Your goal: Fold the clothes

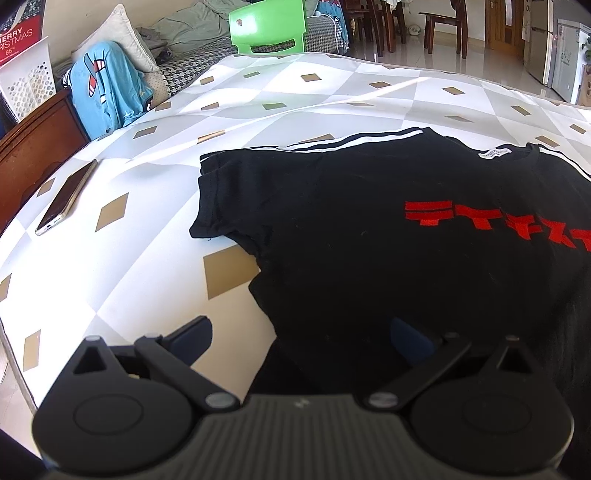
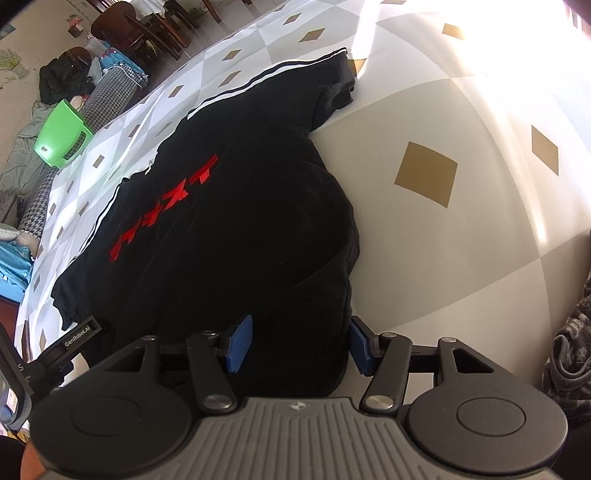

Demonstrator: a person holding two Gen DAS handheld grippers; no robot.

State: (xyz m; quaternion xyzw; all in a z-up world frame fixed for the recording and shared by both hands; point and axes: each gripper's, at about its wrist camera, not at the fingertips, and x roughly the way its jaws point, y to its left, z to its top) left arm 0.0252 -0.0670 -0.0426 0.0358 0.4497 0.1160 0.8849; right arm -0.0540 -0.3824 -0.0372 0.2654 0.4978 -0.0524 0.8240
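A black T-shirt (image 1: 369, 229) with red lettering and white shoulder stripes lies flat, front up, on a table (image 1: 122, 266) covered in a white and grey diamond cloth. My left gripper (image 1: 303, 338) is open over the shirt's lower left corner, with one finger above the cloth and the other above the fabric. In the right wrist view the shirt (image 2: 236, 206) bunches up at its near right side. My right gripper (image 2: 301, 344) is open, its blue pads (image 2: 242, 343) standing either side of the raised hem without pressing it.
A phone (image 1: 66, 197) lies on the table left of the shirt. Behind the table stand a green plastic chair (image 1: 267, 27), a blue garment (image 1: 107, 88) on a sofa and a white basket (image 1: 26, 85). A patterned grey sleeve (image 2: 569, 354) shows at the right edge.
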